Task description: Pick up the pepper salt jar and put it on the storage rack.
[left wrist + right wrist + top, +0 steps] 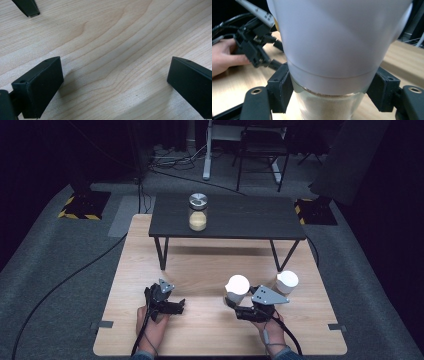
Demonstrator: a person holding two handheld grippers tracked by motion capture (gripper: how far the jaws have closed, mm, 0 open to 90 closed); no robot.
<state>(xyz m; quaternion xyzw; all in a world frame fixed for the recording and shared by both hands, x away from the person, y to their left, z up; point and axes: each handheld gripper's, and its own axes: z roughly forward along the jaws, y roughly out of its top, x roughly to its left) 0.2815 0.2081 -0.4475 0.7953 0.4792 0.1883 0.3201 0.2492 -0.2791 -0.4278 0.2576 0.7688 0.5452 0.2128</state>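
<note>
Two white-capped shakers stand out near the front-right part of the wooden table (150,340). One, the held shaker (237,289), sits between the jaws of the right gripper (235,304); in the right gripper view the black pads pinch its clear glass body (329,105) just under the white cap, and pale grains show inside. The second shaker (287,282) stands just beside it toward the right edge, close behind the gripper's grey plate, so that side is tight.

The left gripper (181,306) rests low over the front-left part of the tabletop, its jaws spread wide over bare wood (112,62) with nothing between them. Open wood lies between the two grippers.

Across the back half stands a low black bench (260,217) on thin legs, spanning most of the table's width; its front edge overhangs the wood, and the space under it is open. A glass jar (198,212) with a metal lid and yellowish contents stands on the bench left of its middle, well apart from both grippers. The front edge near the person's hands is bare.
</note>
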